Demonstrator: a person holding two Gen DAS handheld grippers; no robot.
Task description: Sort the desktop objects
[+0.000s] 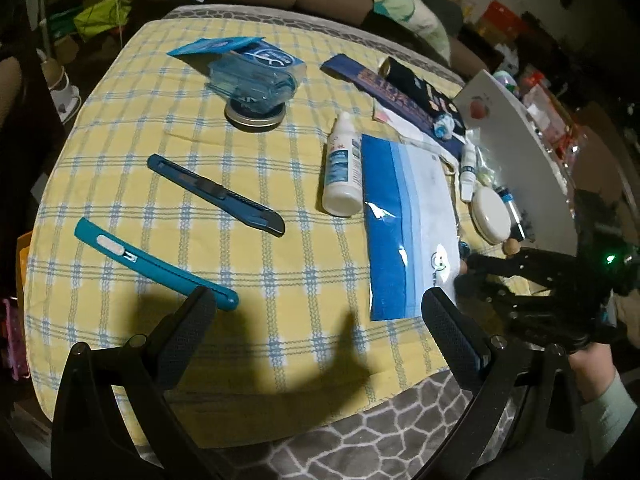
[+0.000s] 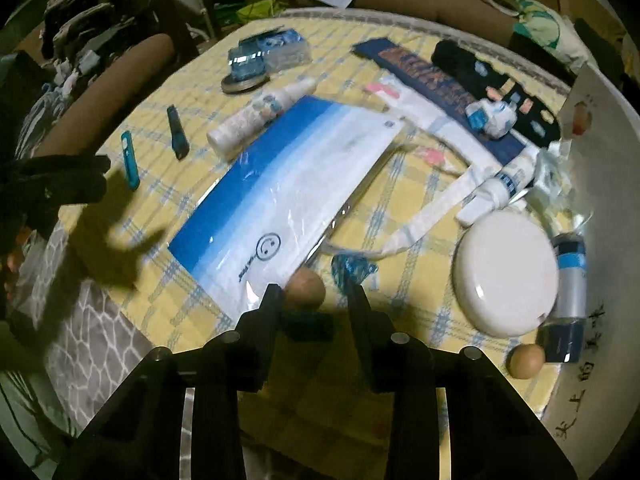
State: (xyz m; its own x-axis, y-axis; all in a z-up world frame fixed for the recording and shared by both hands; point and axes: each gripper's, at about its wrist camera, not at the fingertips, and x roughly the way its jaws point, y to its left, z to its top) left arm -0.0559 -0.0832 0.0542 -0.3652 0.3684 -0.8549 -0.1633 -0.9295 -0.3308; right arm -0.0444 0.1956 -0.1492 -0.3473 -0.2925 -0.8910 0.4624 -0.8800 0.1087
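– Sofa and clutter behind; work happens on a tabletop (image 2: 400,200) under yellow checked cloth, with grey patterned matting showing along the near edge. Which step?

– Judged: picking up a small piece to sort. The right gripper (image 2: 316,300) points steeply down, its fingers narrowed to a slim gap. A wooden ball (image 2: 306,288) sits just ahead, against the left finger's tip. No pad plainly presses on it, so I count nothing as held.

– Neighbours, biggest first?

– The blue-and-white pouch (image 2: 288,184) runs ahead and left of the fingers, its corner just beside the ball. A round white case (image 2: 506,272) lies well right. A crumpled blue wrapper (image 2: 352,270) lies at the right finger's tip.

– Advice?

– Centre on the ball before closing; off-centre, a round thing could squirt out over the pouch film. Keep the right finger off the wrapper.

– Room to move?

– Tight to the right: case, tubes and a white board (image 2: 608,240). Bare cloth lies behind the fingers, towards the near edge. The left gripper (image 1: 320,312) hangs spread wide and empty there, a teal cutter (image 1: 152,264) by its left finger.
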